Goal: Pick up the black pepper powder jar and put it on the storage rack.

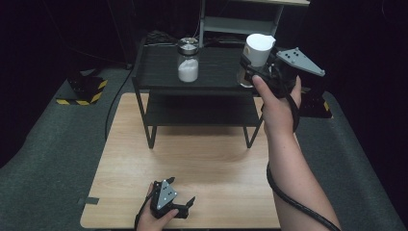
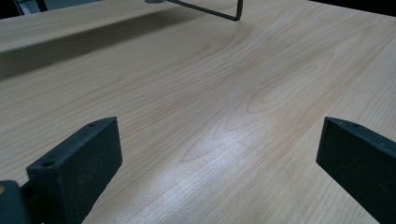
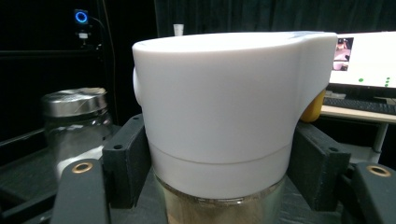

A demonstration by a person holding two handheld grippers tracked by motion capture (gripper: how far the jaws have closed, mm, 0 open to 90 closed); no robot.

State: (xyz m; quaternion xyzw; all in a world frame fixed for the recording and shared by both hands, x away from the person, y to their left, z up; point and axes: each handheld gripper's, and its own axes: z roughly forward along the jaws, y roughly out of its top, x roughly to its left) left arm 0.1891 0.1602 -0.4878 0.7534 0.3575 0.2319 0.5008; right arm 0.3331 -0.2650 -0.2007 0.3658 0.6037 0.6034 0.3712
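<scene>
Left tongs (image 1: pixel 185 206) idle, jaws apart, low over the worktop (image 1: pixel 211 163). Right tongs (image 1: pixel 246 72) clamped on a white-lidded jar (image 1: pixel 255 55), lifted beside the black shelf (image 1: pixel 159 67), probably clear of it. Glass jar (image 1: pixel 187 60) stands on shelf.

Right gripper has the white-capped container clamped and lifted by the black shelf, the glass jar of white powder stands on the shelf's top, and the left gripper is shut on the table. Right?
Not quite: the left gripper is open, its jaws wide apart over the bare wooden table, as the left gripper view shows. The rest holds: the right gripper clamps the white-capped container, and the glass jar stands on the black shelf.
</scene>
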